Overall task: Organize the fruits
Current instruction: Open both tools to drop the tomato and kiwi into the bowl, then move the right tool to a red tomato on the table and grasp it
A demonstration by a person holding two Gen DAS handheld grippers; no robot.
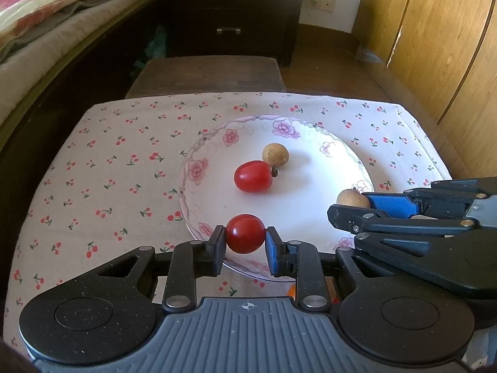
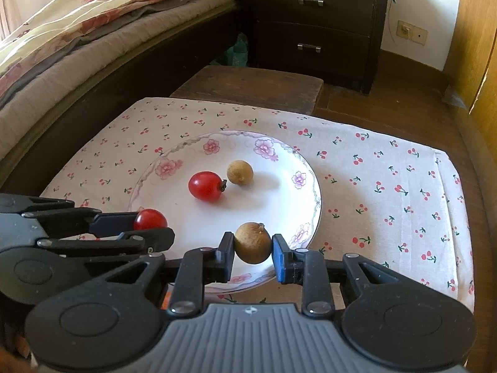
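Over the near rim of the flowered plate (image 1: 198,168), both pairs of tongs are loaded. The left tongs (image 1: 245,244) are clamped on a red cherry tomato (image 1: 245,233), pads pressing its two sides, and it hangs just above the plate's front edge. The right tongs (image 2: 253,247) are closed on a brown longan (image 2: 252,242) in the same way, a little to the right along that rim.

Farther in, near the middle of the plate, a second tomato (image 1: 253,176) lies on its side with its long axis running roughly left to right and its stem end turned toward a second longan (image 1: 275,154), which sits just beside it on the far right; whether they actually touch I cannot tell.

The relation that matters: each held fruit faces its own kind straight ahead and away from the holder. The resting tomato lies almost directly forward of the left tongs, and the resting longan lies forward and slightly left of the right tongs. So the left hand seems the nearer one for pairing reds, the right for browns.

The plate rests on a cherry-print cloth (image 2: 388,186) covering the desk.

My guess is that setting each fruit down next to its match is the step in hand; a round fruit released on the sloped rim could roll.
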